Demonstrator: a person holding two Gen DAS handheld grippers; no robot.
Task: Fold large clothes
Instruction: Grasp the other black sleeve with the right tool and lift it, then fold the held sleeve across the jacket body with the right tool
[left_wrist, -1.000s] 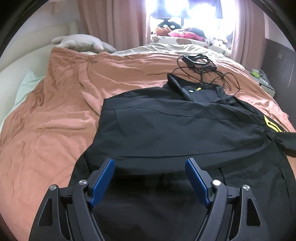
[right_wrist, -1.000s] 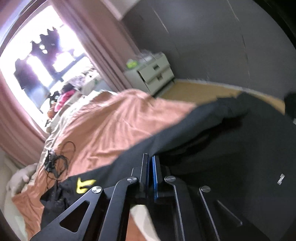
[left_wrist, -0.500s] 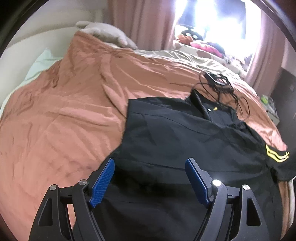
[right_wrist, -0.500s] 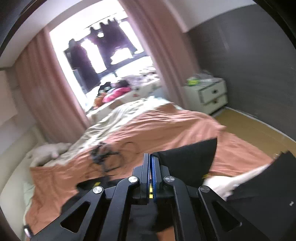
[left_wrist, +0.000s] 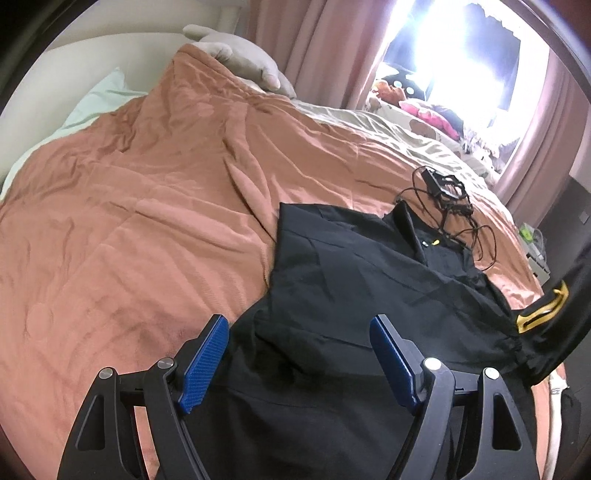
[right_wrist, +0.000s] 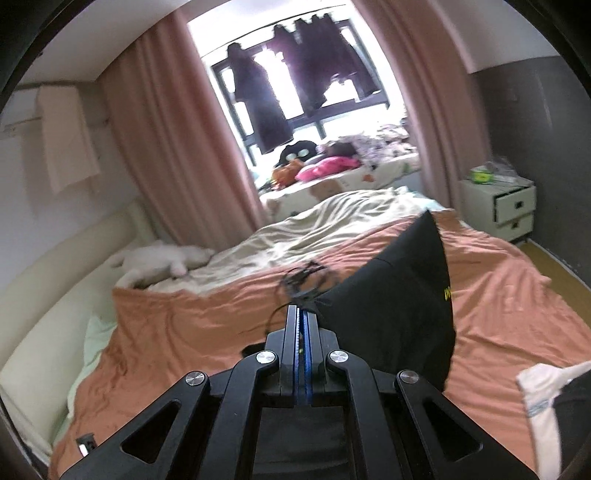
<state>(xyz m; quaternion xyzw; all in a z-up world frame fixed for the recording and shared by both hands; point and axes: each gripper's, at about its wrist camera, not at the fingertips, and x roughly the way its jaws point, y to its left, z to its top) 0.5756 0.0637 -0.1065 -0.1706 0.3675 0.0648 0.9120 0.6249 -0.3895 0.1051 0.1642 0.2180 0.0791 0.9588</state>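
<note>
A large black jacket (left_wrist: 351, 280) with yellow markings lies spread on the salmon-coloured bedspread (left_wrist: 129, 221). Its left side is folded in. My left gripper (left_wrist: 299, 358) is open and empty, hovering over the jacket's lower part. My right gripper (right_wrist: 303, 317) is shut on the jacket's right sleeve (right_wrist: 399, 306) and holds it lifted above the bed. The lifted sleeve with its yellow stripes shows at the right edge of the left wrist view (left_wrist: 546, 314).
A black device with tangled cables (left_wrist: 447, 192) lies on the bed just beyond the jacket's collar. A plush toy (left_wrist: 240, 59) and a pale pillow (left_wrist: 99, 99) sit at the bed's head. A white nightstand (right_wrist: 498, 206) stands by the dark wall. Window sill clutter (right_wrist: 325, 166) lies beyond the bed.
My right gripper has swung up and around, lifting the sleeve off the bed's side into the air. My left gripper has shifted left and stayed open over the jacket.
</note>
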